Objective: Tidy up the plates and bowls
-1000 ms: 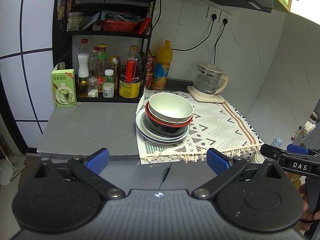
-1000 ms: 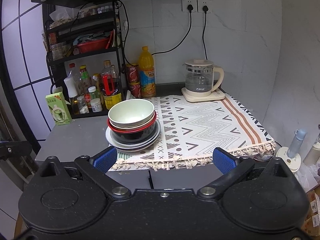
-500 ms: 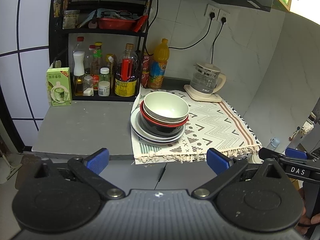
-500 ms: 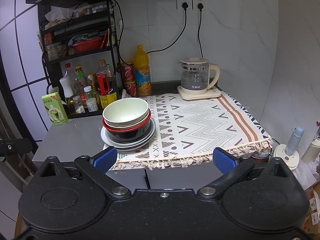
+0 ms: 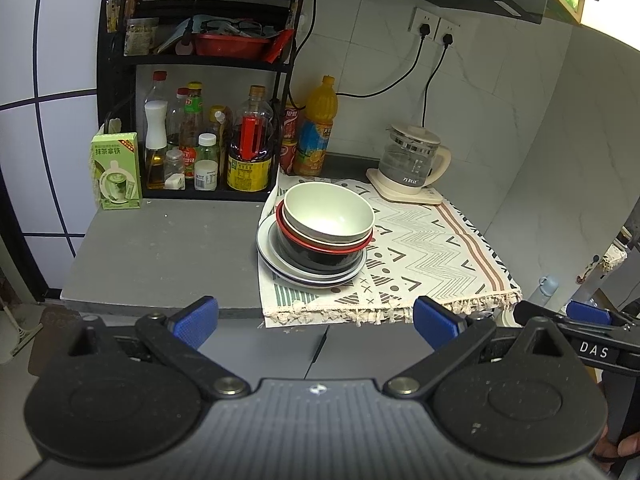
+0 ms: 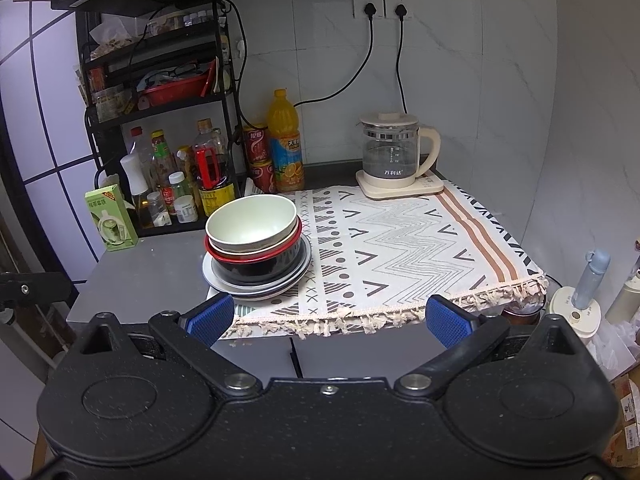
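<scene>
A stack of dishes stands on the left end of a patterned cloth (image 5: 432, 248): a pale green bowl (image 5: 328, 216) on top, a red-rimmed black bowl (image 5: 320, 254) under it, and white plates (image 5: 272, 264) at the bottom. The stack also shows in the right wrist view, with the green bowl (image 6: 252, 222) topmost. My left gripper (image 5: 316, 318) is open and empty, in front of the counter edge, short of the stack. My right gripper (image 6: 330, 320) is open and empty, also in front of the counter edge, to the right of the stack.
A black rack (image 5: 200, 60) with sauce bottles stands at the back left, a green carton (image 5: 116, 170) beside it. An orange juice bottle (image 5: 318, 128) and a glass kettle (image 5: 412, 164) stand at the back. Grey counter (image 5: 160, 248) lies left of the cloth.
Both grippers have drawn back and up slightly from the counter, so the stack looks a bit farther and lower-left. Both stay open and empty. The dishes have not moved.
</scene>
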### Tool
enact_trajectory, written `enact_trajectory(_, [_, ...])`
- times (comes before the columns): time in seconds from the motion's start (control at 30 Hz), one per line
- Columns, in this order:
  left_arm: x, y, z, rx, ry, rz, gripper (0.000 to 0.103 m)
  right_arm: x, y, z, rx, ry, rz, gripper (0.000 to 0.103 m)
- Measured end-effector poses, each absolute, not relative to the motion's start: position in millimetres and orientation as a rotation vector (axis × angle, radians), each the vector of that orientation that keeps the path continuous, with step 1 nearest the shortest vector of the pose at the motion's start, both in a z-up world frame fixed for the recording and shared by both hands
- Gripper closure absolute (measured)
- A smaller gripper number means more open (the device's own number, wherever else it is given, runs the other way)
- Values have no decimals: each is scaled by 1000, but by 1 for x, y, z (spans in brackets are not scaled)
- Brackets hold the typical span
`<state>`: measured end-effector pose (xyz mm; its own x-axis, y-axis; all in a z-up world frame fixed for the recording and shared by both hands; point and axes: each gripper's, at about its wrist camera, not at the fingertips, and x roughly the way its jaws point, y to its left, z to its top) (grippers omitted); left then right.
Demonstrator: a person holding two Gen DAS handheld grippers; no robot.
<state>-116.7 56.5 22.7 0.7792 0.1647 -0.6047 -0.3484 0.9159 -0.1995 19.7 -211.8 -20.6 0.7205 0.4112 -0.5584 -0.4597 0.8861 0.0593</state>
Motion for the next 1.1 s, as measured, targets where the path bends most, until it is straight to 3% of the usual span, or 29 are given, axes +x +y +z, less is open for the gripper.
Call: enact_trajectory(1.1, [-97, 48, 25, -311, 665, 268, 1, 30, -220, -13, -95, 628, 510, 0])
